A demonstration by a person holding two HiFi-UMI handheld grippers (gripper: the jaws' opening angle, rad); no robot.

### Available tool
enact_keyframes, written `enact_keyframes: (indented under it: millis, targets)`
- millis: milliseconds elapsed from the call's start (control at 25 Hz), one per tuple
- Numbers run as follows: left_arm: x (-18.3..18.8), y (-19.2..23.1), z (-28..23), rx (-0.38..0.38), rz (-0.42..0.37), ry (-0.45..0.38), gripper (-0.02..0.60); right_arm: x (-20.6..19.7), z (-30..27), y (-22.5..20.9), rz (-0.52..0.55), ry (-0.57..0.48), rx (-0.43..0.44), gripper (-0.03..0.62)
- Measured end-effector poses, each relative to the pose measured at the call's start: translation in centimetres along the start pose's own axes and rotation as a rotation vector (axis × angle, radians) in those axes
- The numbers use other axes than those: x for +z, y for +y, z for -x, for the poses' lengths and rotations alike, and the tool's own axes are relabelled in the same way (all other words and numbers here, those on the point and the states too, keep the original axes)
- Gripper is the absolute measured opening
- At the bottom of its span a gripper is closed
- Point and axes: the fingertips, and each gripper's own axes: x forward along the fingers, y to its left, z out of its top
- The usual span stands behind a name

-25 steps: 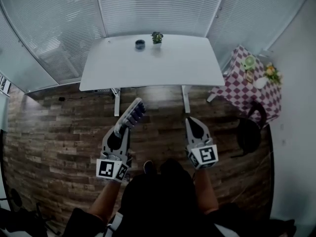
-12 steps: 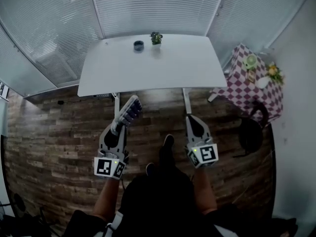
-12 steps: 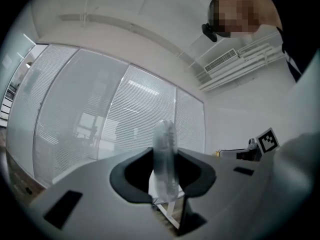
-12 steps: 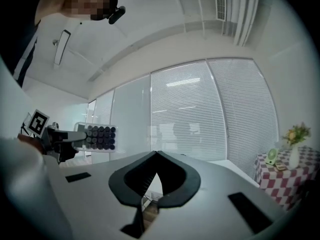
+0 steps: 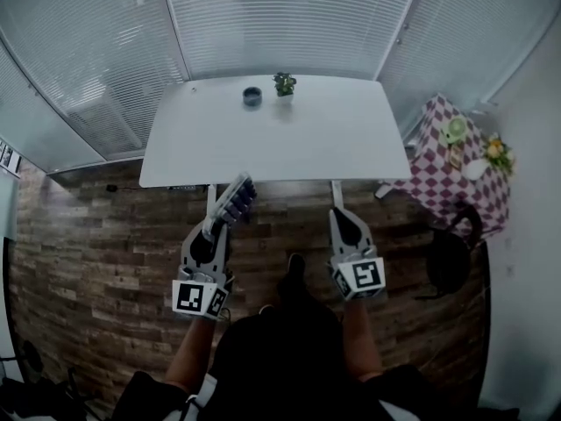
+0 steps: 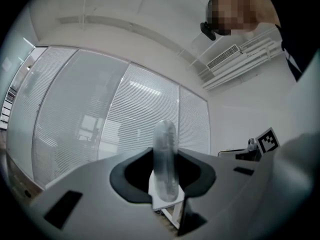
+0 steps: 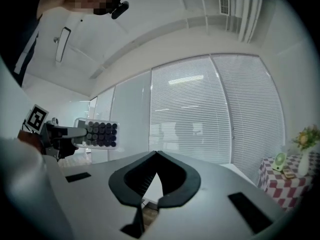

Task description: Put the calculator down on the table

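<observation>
While the calculator (image 5: 235,200) is off the table, it sits clamped edge-on between the jaws of the left gripper (image 5: 214,228). It is held in the air over the floor (image 5: 88,235), near the table's front edge. The floor is made of brown planks with a rough, streaky grain. The calculator has a pale, slim casing with rounded ends, and the right gripper view shows rows of dark round keys on its face. Any print on it is too small to read. Behind the gripper's grey plastic body sit black-and-white square markers (image 5: 200,298), which are patterns rather than words.

White slatted blinds (image 5: 280,16) cover the glass walls behind. The table (image 5: 333,139) is a smooth white rectangle with softened corners on white legs. At its far edge stand a small dark round bowl (image 5: 252,96) and, just to its right, a little potted plant (image 5: 283,84).

Further right, the right gripper (image 5: 344,214) has its dark ridged jaws pressed tip to tip with nothing between them.

At the right edge stands a side table under a red-and-white checked cloth (image 5: 438,174). It carries a small round green thing (image 5: 454,130) and a bunch of flowers (image 5: 496,150).
</observation>
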Motion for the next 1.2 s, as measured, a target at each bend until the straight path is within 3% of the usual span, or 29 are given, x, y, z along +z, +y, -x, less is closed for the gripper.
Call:
enact_keyframes:
  millis: [440, 1000, 1200]
  targets:
    - [0.2, 0.2, -8.2, 0.013, 0.009, 0.005, 0.101, 1.0, -5.4, -5.1, -0.001, -0.006, 0.044, 0.006]
    - [0.5, -0.7, -16.6, 0.1, 0.0, 0.008, 0.101, 2.1, -12.2, -12.2, -0.049, -0.028, 0.113, 0.006]
    - [-0.6, -0.9, -18.4, 0.132, -0.006, 0.015, 0.101, 0.9, -14.3, -13.4, -0.169, -0.039, 0.177, 0.006]
